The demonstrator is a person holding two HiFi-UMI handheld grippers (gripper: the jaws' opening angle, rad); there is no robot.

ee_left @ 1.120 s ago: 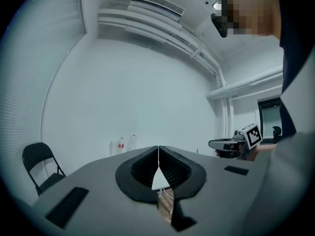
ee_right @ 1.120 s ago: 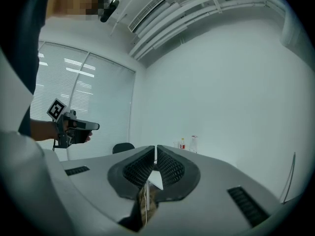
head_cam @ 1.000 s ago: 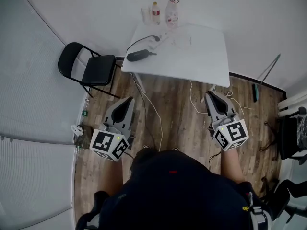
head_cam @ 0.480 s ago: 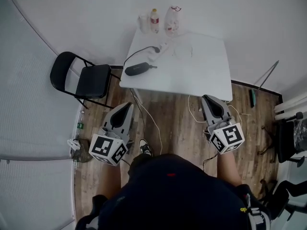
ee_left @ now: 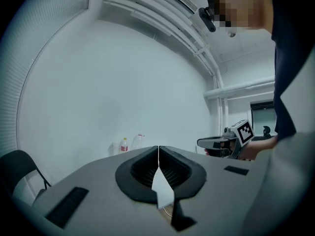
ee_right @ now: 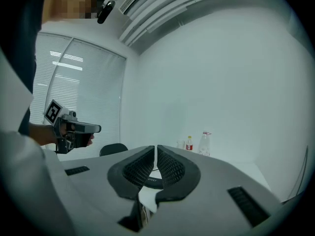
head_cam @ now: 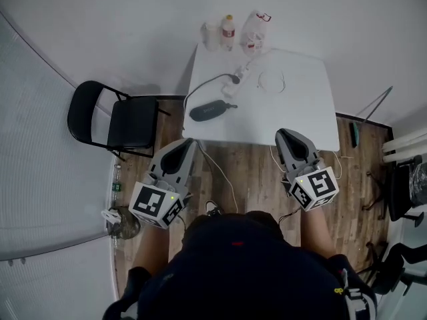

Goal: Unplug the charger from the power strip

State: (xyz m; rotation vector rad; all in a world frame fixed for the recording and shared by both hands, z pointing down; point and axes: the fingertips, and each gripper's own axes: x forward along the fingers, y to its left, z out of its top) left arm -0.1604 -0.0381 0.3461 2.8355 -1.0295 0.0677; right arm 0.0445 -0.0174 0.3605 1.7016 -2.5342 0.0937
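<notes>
left gripper [head_cam: 189,141] pressed together | right gripper [head_cam: 284,134] pressed together | power strip [head_cam: 243,73] tiny, details indistinct

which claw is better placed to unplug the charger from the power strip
Probably left: the left claw sits right before the black charger, whose cable runs to the power strip; the right claw is further aside.
</notes>
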